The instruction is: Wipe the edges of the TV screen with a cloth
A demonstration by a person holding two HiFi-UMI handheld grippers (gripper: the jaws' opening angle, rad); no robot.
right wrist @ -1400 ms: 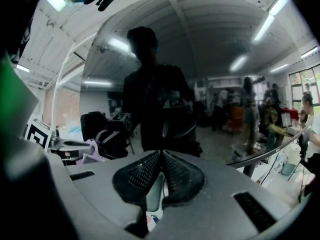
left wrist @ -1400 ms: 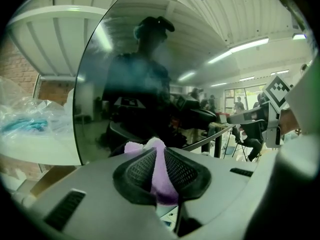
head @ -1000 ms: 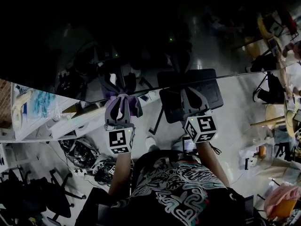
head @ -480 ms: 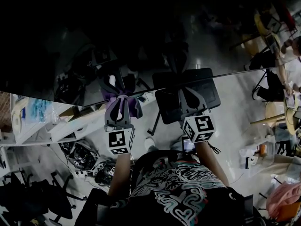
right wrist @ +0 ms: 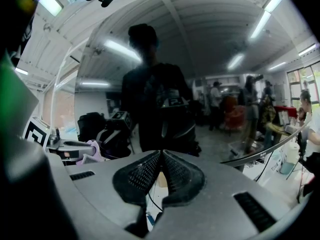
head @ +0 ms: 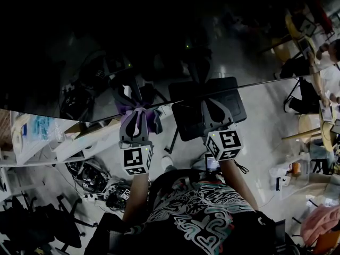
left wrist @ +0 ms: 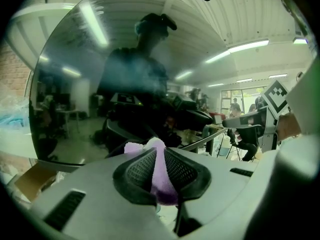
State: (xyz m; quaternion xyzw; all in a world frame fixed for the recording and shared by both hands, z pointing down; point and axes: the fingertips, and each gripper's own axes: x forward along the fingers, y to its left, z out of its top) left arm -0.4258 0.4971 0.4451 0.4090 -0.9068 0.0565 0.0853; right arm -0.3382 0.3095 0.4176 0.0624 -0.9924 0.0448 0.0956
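Pinching the purple cloth [head: 154, 120]: left claw [head: 139, 112] is clamped on it. The left gripper view shows the pads shut down on the fabric, with a tuft poking out past the tips toward the glass. In the head view the cloth bunches just right of the tips, right on the screen's lower edge, where the claw meets its own mirror image.

TV screen [head: 159, 36] is the dark glossy panel across the whole upper half of the head view. Its lower edge slants from mid-left up to the right border. Both gripper views look straight into it and show the person's dark reflection.

Right claw [head: 210, 102] is closed tip to tip with nothing between the pads. It sits at the same edge, right of the left claw and not touching it.

Surroundings:
- cluttered white desk [head: 32, 137] at mid-left, below the edge
- black chair [head: 187, 125] under the right claw, half of it repeated in the glass
- cable tangle [head: 95, 177] on the floor at lower left
- people seated [head: 326, 49] at upper right
- patterned shirt [head: 202, 211] at bottom centre

Nothing sits between either claw and the screen edge.
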